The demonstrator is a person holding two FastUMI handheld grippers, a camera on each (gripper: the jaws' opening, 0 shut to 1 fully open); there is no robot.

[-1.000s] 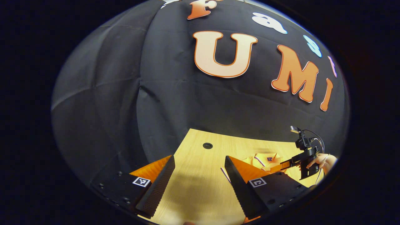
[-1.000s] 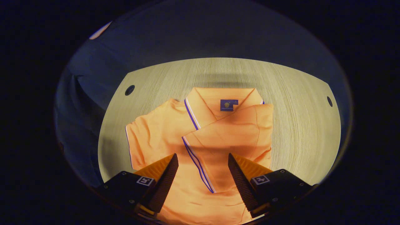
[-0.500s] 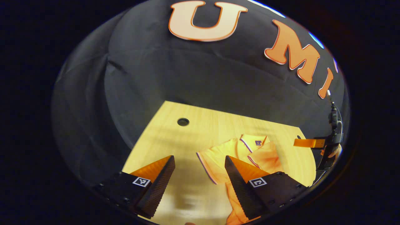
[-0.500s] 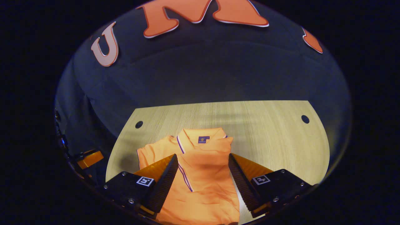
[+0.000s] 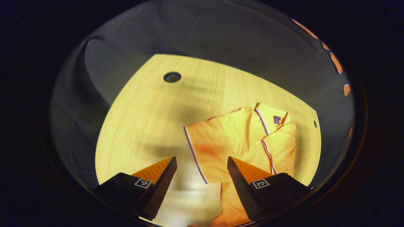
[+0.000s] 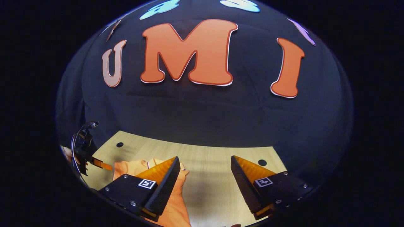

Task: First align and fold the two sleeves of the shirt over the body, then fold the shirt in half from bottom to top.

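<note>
Since a second ago you have tipped the left gripper (image 5: 202, 186) down: its view has dropped from the wall to the table (image 5: 142, 119), with the shirt (image 5: 240, 142) now ahead and to its right. The right gripper (image 6: 205, 186) has risen off the shirt (image 6: 132, 165) and faces the wall. Both jaws stand wide, holding nothing. The soft orange shirt lies flat on pale wood-grain, one sleeve (image 5: 281, 148) folded over the body, striped trim along its edges.
</note>
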